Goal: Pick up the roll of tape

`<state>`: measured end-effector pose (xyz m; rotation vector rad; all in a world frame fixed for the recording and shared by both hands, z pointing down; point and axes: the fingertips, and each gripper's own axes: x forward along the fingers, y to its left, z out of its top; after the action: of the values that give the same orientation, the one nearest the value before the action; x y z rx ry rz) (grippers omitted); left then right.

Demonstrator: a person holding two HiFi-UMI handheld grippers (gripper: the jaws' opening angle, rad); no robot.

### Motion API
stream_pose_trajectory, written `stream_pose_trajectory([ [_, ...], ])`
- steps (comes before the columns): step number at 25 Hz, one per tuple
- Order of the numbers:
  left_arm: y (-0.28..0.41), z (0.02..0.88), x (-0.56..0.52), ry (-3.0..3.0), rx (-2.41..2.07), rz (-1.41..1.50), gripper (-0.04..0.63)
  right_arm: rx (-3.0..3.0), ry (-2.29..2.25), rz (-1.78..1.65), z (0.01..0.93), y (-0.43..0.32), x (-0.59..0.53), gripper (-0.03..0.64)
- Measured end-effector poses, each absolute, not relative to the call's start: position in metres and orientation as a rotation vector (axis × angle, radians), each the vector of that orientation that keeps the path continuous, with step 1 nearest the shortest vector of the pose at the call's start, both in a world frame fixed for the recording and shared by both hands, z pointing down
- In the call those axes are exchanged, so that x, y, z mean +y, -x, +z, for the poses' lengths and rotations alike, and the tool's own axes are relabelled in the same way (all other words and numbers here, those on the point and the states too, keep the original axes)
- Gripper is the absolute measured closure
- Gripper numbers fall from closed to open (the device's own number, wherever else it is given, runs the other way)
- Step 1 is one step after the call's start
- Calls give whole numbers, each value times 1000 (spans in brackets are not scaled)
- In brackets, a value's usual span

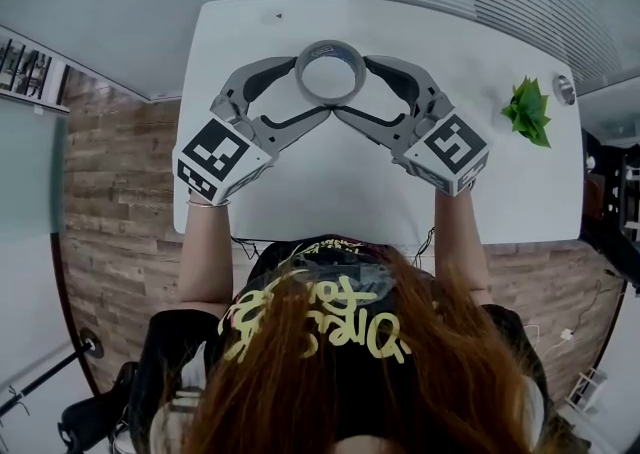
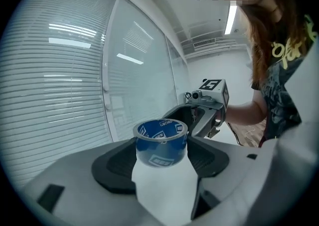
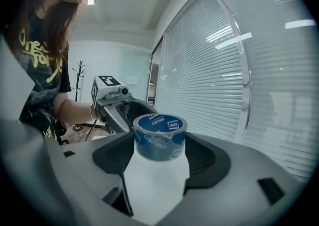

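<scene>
**Roll gripped by both grippers, lift looks nearly done**

Blue ring-shaped roll of tape (image 2: 160,148) sits in the upper centre of the head view, over the far half of the white desk (image 1: 300,192). It is caught between the left gripper (image 1: 313,92) and the right gripper (image 1: 349,90), which meet nose to nose.

Fingers (image 1: 262,77) on both sides are spread wide. Each pair reaches round its own half of the roll w/ tips against the rim. Both gripper views show the roll sitting between the dark pads, w/ the other gripper just behind it.

Progress: the grasp is made. The roll looks clear of the desk, since in both gripper views it rides level w/ the fingers and the white top shows below it. Can't see a clean gap in the head view, though. What's left is prob. only to finish the raise and hold steady.

Orientation: the roll lies flat, core axis roughly upright, open hole facing up at the head cam. It's a short ring, so no real long axis. The top rim tips a little in both gripper views.
</scene>
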<state>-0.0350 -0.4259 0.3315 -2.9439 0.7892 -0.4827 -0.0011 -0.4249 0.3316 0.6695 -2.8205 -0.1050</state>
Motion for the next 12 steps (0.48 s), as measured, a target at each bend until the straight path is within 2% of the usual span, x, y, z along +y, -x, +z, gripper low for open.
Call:
stream_pose_trajectory([
  [12, 38, 289, -416, 2957, 797, -335, 281, -2909, -695, -113, 288, 2, -416, 301],
])
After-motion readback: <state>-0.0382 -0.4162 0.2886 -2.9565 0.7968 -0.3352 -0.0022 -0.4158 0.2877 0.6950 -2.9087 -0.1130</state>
